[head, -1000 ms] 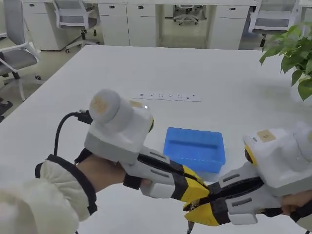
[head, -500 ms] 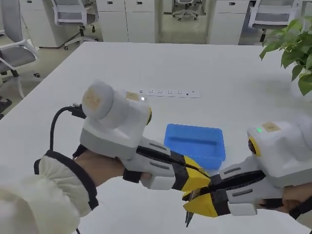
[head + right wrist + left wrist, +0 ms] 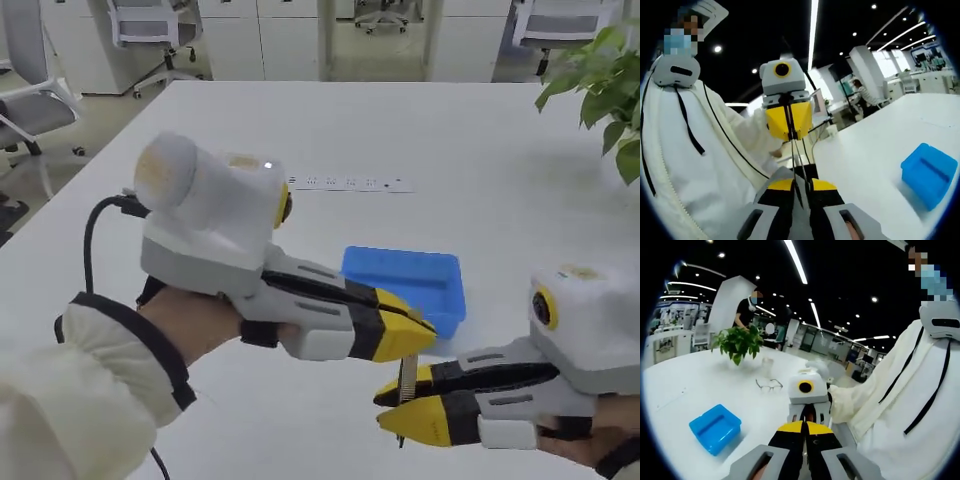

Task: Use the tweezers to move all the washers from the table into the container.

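The thin metal tweezers (image 3: 406, 385) stand nearly upright between my two grippers, in front of the blue container (image 3: 405, 285). My left gripper (image 3: 425, 335) comes in from the left with its yellow jaws shut over the tweezers' upper end. My right gripper (image 3: 385, 408) comes in from the lower right, shut on their lower part. In the right gripper view the tweezers (image 3: 797, 160) run from my own jaws (image 3: 801, 186) up into the left gripper (image 3: 788, 135). The left gripper view looks along its shut jaws (image 3: 804, 426) at the right gripper (image 3: 808, 412) and the container (image 3: 715, 427).
A white power strip (image 3: 345, 183) lies on the white table (image 3: 500, 170) beyond the container. A leafy plant (image 3: 610, 90) stands at the far right. A pair of glasses (image 3: 770, 385) lies on the table. Office chairs and cabinets line the back.
The two grippers have drawn apart, the left one higher than the right, and a stretch of the tweezers now shows between them. The head camera has tipped down a little.
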### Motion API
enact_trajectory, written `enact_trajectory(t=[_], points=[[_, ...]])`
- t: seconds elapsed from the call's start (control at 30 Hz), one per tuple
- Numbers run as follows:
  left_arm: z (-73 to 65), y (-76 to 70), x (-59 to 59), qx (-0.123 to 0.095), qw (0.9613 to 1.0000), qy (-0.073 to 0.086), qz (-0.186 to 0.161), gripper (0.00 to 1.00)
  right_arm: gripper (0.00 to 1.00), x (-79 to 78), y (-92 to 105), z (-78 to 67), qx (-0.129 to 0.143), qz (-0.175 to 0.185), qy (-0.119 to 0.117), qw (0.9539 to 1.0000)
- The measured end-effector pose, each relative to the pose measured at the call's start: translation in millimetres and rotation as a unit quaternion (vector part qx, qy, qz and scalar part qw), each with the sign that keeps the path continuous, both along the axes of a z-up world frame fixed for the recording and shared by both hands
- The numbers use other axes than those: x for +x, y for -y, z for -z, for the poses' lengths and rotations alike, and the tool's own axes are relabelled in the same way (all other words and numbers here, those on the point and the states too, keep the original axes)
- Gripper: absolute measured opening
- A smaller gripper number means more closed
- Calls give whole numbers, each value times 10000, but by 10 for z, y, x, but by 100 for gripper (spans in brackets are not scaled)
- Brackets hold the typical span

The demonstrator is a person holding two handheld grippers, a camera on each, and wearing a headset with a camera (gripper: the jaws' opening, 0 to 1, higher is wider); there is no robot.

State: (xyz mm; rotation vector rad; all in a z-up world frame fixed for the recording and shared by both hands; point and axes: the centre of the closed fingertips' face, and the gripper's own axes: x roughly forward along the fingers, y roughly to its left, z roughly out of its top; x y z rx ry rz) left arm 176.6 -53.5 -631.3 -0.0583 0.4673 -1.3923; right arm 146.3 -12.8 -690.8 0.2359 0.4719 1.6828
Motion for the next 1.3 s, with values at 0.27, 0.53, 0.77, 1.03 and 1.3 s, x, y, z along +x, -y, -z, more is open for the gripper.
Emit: enact_trajectory(t=[0.27, 0.53, 0.77, 1.03, 1.3], points=[[-69, -38, 16, -113, 9999, -9, -106, 0, 8, 17, 6, -61, 186, 100, -13, 9998], [-137, 1, -23, -80, 9999, 83, -8, 0, 7, -33, -16, -8, 130, -12, -31, 9999], [-158, -30, -10, -59, 9999, 138, -29, 0, 6, -36, 18, -37, 261, -116, 111, 9995], [-39, -64, 28, 30, 9999, 43, -124, 0, 2, 11, 87, 88, -288, -245, 296, 9988], [256, -199, 82, 902, 9957, 192, -127, 1, 1, 78, 237, 328, -1430, -683, 513, 9860]])
